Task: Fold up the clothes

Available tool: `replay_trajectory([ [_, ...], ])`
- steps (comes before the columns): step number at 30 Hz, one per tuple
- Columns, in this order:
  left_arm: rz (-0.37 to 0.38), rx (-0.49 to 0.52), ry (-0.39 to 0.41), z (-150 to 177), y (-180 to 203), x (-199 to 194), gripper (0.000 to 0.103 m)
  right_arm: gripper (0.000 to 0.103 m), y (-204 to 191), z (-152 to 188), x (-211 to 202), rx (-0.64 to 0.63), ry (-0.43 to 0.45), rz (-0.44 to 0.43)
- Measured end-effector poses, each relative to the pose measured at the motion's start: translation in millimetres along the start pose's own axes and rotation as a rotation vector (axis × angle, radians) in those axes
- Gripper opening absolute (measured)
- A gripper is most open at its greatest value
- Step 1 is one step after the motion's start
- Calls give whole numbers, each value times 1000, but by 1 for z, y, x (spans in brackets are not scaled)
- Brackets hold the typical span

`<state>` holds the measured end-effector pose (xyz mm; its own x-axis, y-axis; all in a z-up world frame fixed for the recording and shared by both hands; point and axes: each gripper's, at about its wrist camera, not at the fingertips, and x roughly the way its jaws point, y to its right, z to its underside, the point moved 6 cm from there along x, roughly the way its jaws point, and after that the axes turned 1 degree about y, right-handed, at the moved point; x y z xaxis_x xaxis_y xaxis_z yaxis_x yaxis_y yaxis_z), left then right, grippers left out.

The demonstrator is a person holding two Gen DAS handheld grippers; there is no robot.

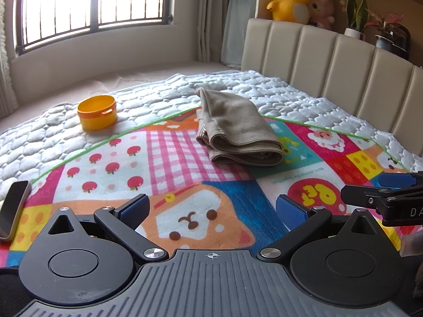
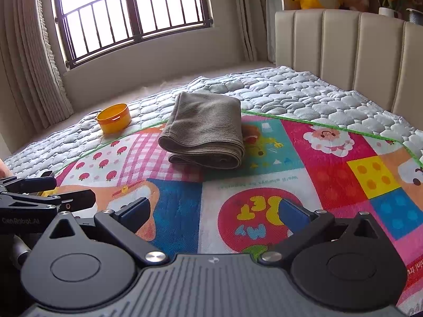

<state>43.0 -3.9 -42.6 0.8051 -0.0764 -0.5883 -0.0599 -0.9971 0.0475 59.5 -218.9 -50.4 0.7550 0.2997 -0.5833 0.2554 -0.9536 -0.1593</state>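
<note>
A folded beige ribbed garment point(image 1: 238, 129) point(image 2: 206, 129) lies in a compact stack on the colourful patterned mat point(image 1: 185, 174) point(image 2: 330, 171), partly over the mat's far edge. My left gripper point(image 1: 212, 210) is open over the mat, well short of the garment, with nothing between its blue pads. My right gripper point(image 2: 214, 212) is also open and empty, a similar distance back. The right gripper's fingers point(image 1: 383, 192) show at the right edge of the left wrist view. At the left edge of the right wrist view are the left gripper's fingers point(image 2: 66, 195).
An orange round tub point(image 1: 97, 112) point(image 2: 114, 117) stands on the quilted bedspread point(image 1: 290, 97) left of the garment. A phone point(image 1: 13, 208) lies at the mat's left edge. A padded headboard point(image 1: 330, 63) with plush toys and plants rises at the right; a barred window is behind.
</note>
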Motion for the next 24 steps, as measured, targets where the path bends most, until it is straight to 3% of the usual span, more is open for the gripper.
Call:
replay_trajectory([
  [24,-7,-10,8,-1,-1,-2,103,103,-1,0,2,-3,-8,-1],
])
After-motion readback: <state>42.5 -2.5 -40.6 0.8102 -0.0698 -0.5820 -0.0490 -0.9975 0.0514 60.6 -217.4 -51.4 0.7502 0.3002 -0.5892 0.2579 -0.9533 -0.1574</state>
